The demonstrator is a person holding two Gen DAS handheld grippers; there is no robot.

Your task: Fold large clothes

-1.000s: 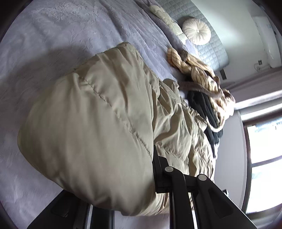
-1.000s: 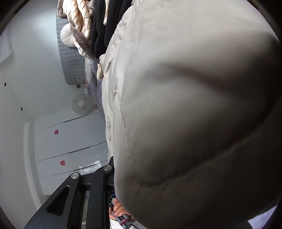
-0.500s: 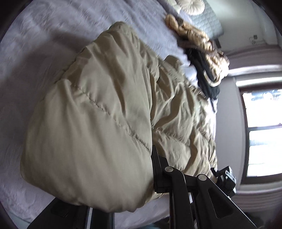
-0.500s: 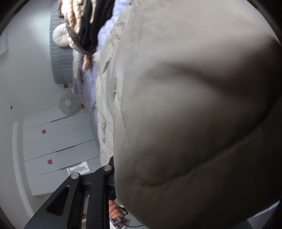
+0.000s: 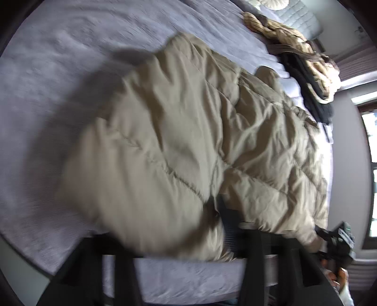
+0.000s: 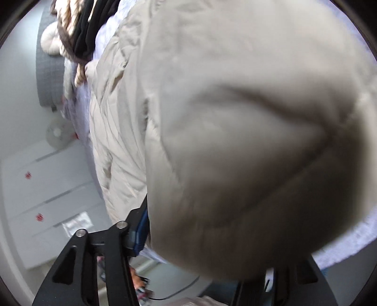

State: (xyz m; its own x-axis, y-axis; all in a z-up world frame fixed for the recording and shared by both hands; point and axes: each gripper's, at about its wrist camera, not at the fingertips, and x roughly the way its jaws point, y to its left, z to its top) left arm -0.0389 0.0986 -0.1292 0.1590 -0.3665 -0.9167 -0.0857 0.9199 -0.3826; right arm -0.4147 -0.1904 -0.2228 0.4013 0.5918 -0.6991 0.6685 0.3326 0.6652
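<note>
One beige quilted puffer jacket lies spread across a bed covered by a lavender bedspread. A thick folded end of the jacket bulges between the fingers of the left tongs, which are opening; the picture is blurred here, so whether the pads still press on the cloth cannot be told. In the right wrist view the same jacket fills most of the picture, a rounded bulk sitting between the fingers of the right tongs, which are also opening; one black finger shows at lower left, the other is mostly hidden under the cloth.

Beyond the left tongs, well past the far end of the jacket, lies one heap of other clothes: a tan striped garment over a black garment. Further still stands a grey quilted headboard with one round cream cushion. To the left of the right tongs, white cabinet doors bear two small red marks.
</note>
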